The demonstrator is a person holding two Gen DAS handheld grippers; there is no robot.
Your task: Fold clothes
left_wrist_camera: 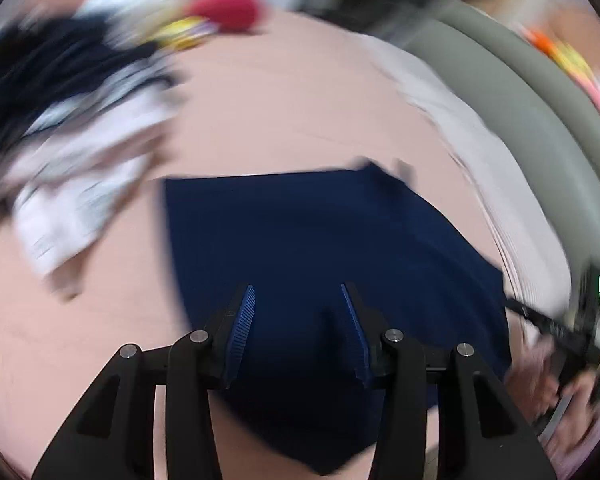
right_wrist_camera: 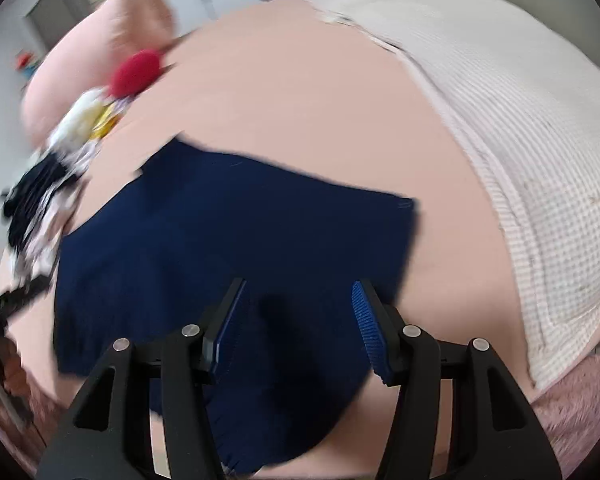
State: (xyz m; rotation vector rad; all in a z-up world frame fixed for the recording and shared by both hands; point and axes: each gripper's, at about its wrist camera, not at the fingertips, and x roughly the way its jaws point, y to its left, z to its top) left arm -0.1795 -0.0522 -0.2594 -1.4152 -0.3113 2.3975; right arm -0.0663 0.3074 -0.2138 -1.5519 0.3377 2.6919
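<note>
Two half-open grippers, left (left_wrist_camera: pixel 298 300) and right (right_wrist_camera: pixel 300 296), hover empty over a navy garment (left_wrist_camera: pixel 320 248) lying flat on the pink bed (left_wrist_camera: pixel 280 112); a shallow pinch could drag it crooked.

clothes pile (left_wrist_camera: pixel 60 120) smeared by blur, navy garment's (left_wrist_camera: pixel 320 260) near edge hidden behind hand-held gripper arms

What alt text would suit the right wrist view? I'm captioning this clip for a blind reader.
A navy blue garment lies spread on a pink bed sheet, with the right gripper above its near edge, fingers apart and holding nothing. A white waffle blanket lies to the right, a blurred clothes pile to the left.
</note>
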